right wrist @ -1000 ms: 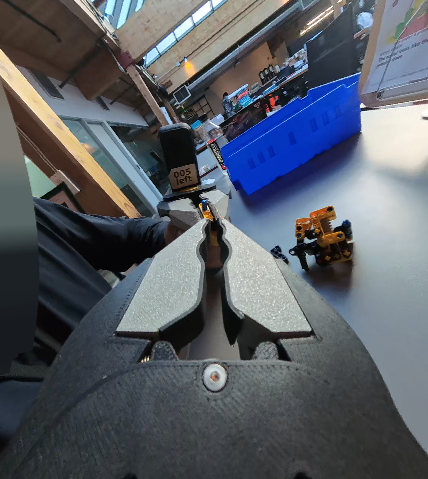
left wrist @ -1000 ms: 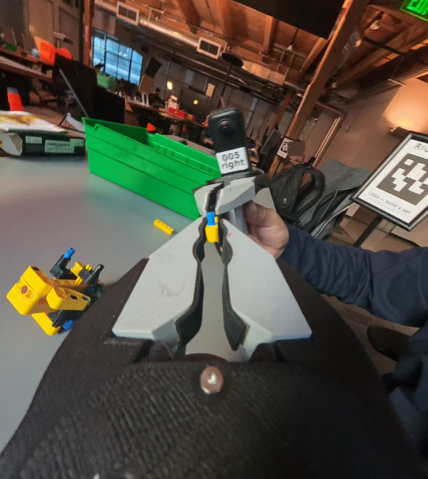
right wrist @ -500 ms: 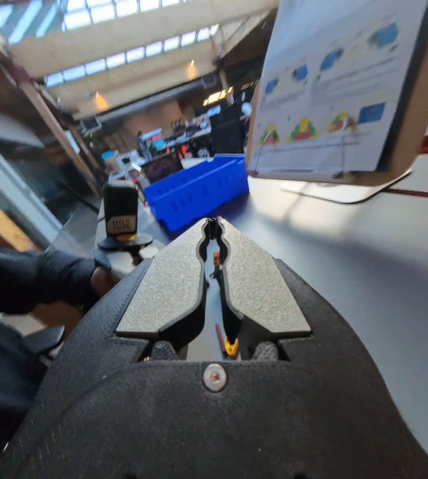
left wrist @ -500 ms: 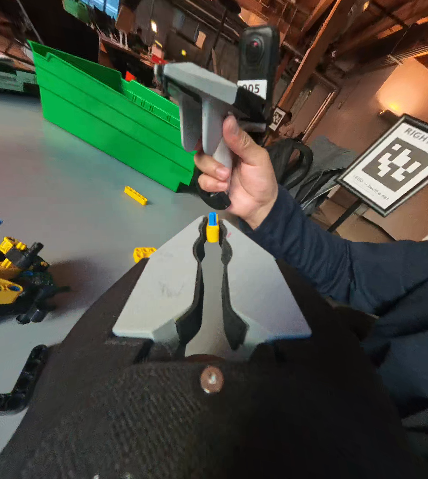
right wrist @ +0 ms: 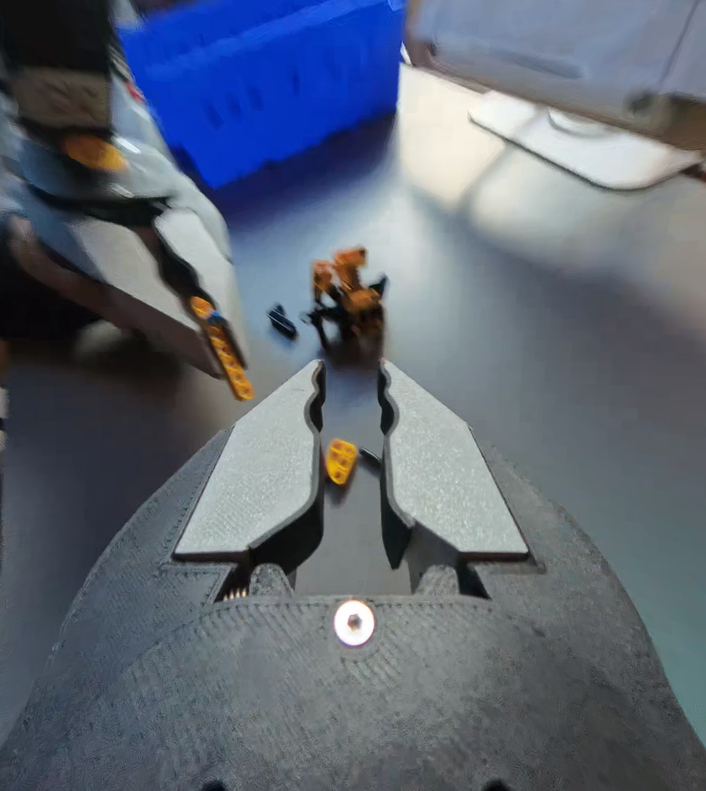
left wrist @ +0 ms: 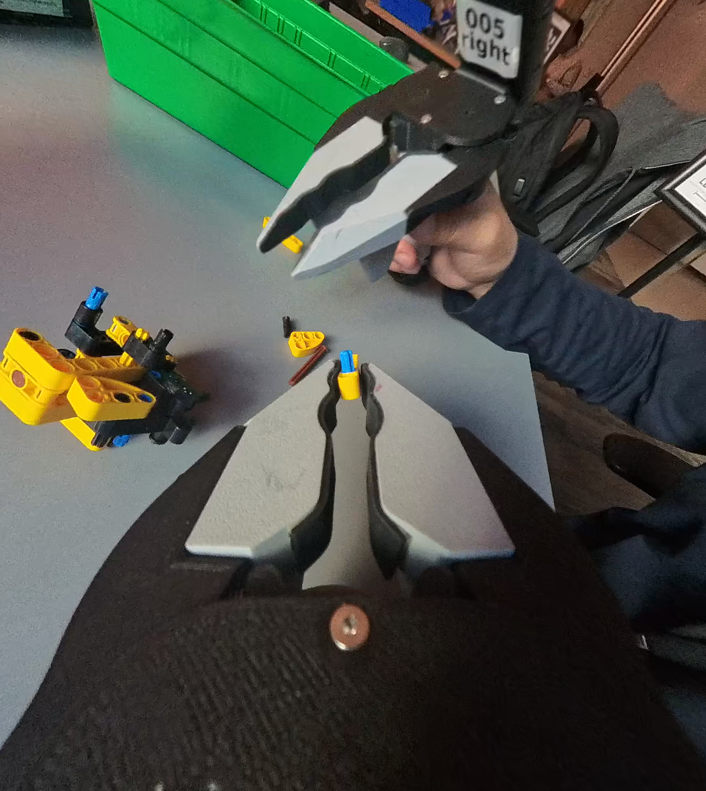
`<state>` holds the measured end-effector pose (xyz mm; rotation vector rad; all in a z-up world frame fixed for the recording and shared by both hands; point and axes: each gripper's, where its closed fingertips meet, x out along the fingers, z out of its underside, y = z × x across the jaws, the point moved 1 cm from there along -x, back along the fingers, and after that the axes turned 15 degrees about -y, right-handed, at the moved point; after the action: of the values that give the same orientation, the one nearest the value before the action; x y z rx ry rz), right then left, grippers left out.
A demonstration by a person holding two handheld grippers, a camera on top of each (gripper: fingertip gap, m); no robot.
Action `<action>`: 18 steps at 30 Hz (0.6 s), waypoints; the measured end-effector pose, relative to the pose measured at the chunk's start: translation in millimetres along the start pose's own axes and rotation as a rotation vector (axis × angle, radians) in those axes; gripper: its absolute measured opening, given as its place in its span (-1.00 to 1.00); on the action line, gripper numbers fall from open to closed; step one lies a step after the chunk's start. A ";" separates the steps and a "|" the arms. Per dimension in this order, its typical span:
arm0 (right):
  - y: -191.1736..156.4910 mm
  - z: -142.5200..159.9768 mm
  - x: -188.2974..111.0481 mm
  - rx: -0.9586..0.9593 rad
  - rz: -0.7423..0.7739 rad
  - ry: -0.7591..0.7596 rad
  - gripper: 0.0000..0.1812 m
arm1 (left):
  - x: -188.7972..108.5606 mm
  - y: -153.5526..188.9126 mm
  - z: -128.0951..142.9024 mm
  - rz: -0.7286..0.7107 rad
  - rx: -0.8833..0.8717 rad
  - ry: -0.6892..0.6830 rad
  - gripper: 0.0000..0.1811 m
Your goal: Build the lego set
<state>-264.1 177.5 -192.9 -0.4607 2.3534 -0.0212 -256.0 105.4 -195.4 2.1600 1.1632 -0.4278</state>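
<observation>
My left gripper (left wrist: pixel 348 367) is shut on a yellow beam with a blue pin (left wrist: pixel 348 382), held above the grey table. In the blurred right wrist view this beam (right wrist: pixel 223 352) sticks out from the left gripper (right wrist: pixel 208 329). The yellow and black lego assembly (left wrist: pixel 81 381) sits on the table to the left; it also shows in the right wrist view (right wrist: pixel 349 295). My right gripper (right wrist: pixel 351 376) is open and empty, low over a small yellow triangular piece (right wrist: pixel 341 461) and a black pin (right wrist: pixel 370 456). In the left wrist view the right gripper (left wrist: pixel 280 259) hangs open beyond the triangular piece (left wrist: pixel 306 343).
A green bin (left wrist: pixel 235 72) stands at the back of the table, a blue bin (right wrist: pixel 265 85) on the opposite side. A dark red axle (left wrist: pixel 307 364), a black pin (left wrist: pixel 286 326), a yellow piece (left wrist: pixel 292 244) and a black part (right wrist: pixel 281 321) lie loose. A white stand base (right wrist: pixel 578 145) sits far right. The gap from one gripper's tips to the other's is roughly 6 cm. The triangular piece (left wrist: pixel 306 343) lies around 6 cm away from my right fingertips. The right camera catches it too, in the right wrist view (right wrist: pixel 334 452).
The right gripper left the left gripper's beam, swung down over the table and opened. The left gripper tilted down toward the table, still holding the beam.
</observation>
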 end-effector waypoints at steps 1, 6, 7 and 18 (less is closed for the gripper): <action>-14.6 -11.8 -6.4 -0.025 -0.065 0.079 -0.80 | 0.5 0.4 0.3 0.000 0.003 -0.003 -0.94; -69.6 -33.6 -8.2 -0.042 -0.382 0.186 -0.80 | 5.1 6.3 2.9 -0.009 0.056 -0.035 -0.94; -75.0 -33.5 -6.1 -0.056 -0.405 0.177 -0.82 | 6.0 7.0 3.3 -0.012 0.063 -0.042 -0.94; -81.3 -20.0 11.0 -0.088 -0.408 0.061 -1.00 | 9.8 10.6 1.9 -0.030 0.098 -0.044 -0.96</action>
<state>-258.7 95.5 -173.7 -0.9893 2.2863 -0.1235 -241.8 106.0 -198.2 2.2075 1.1741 -0.5537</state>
